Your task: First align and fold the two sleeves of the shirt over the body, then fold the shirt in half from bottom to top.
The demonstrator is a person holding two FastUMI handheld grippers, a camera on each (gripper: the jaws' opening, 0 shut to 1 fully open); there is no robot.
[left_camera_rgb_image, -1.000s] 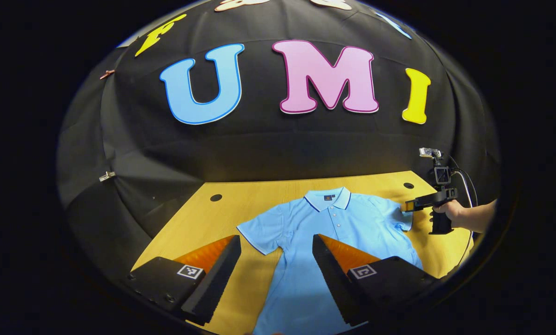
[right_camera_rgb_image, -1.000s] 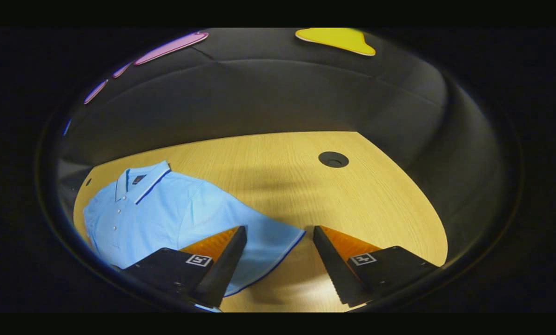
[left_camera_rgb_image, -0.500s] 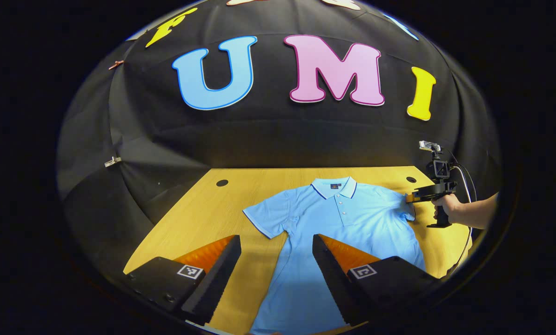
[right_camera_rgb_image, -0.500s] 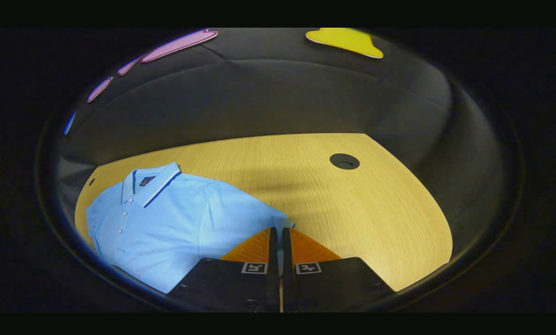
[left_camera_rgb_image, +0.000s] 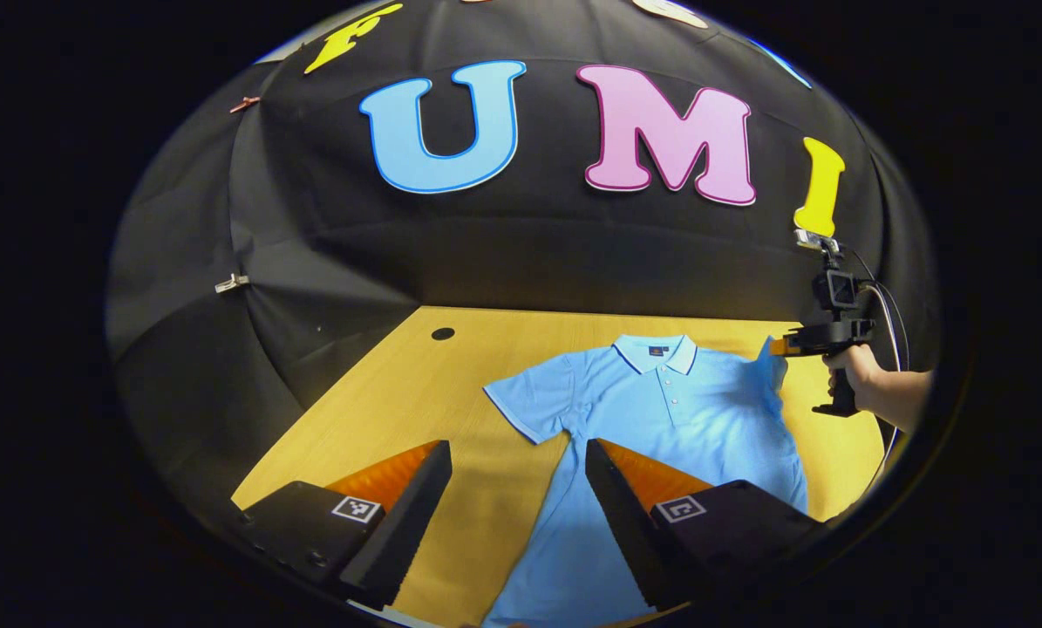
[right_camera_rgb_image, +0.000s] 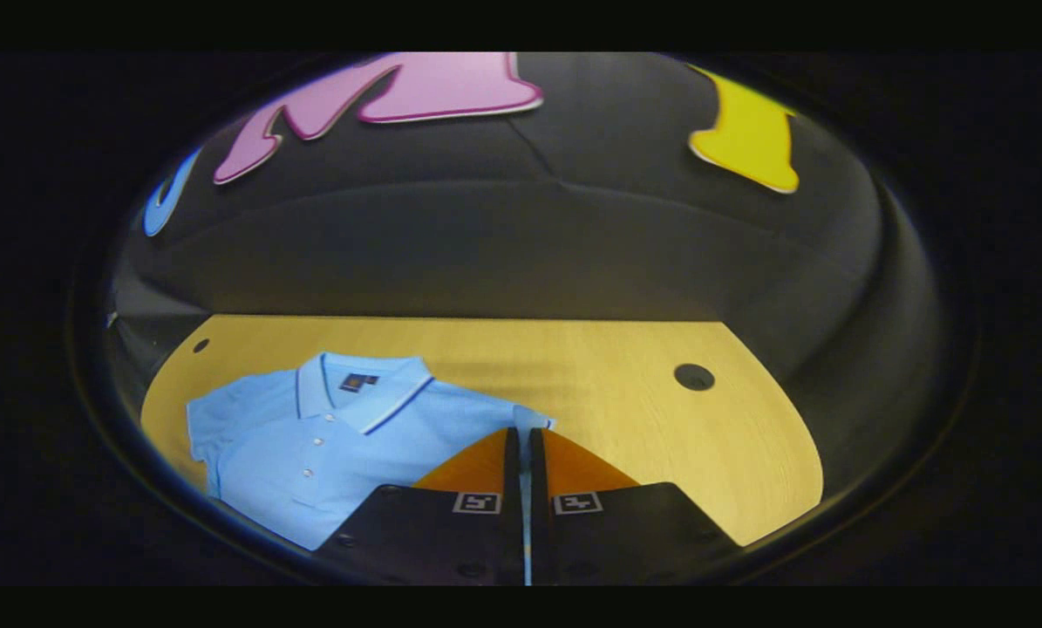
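Note:
A light blue polo shirt (left_camera_rgb_image: 660, 410) lies face up on the wooden table (left_camera_rgb_image: 398, 410), collar toward the wall. My left gripper (left_camera_rgb_image: 518, 458) hangs open above the table's near side, with the shirt's lower body between and beyond its fingers. The shirt's left sleeve (left_camera_rgb_image: 525, 406) lies flat. In the left gripper view, a hand holds my right gripper (left_camera_rgb_image: 778, 347) at the far right, shut on the right sleeve (left_camera_rgb_image: 772, 358), which is lifted off the table. In the right gripper view, my right gripper (right_camera_rgb_image: 522, 432) pinches the sleeve edge (right_camera_rgb_image: 531, 417), with the shirt (right_camera_rgb_image: 329, 436) spread to its left.
Round cable holes (left_camera_rgb_image: 442, 333) (right_camera_rgb_image: 693, 376) sit in the table near the wall. A cable (left_camera_rgb_image: 888, 305) trails from the right gripper's handle. Bare wood stretches to the right of the shirt (right_camera_rgb_image: 660, 436) and left of it (left_camera_rgb_image: 381, 392).
The right gripper went from open over the right sleeve to shut on it, then lifted the sleeve. The left gripper stayed open and drifted slightly left.

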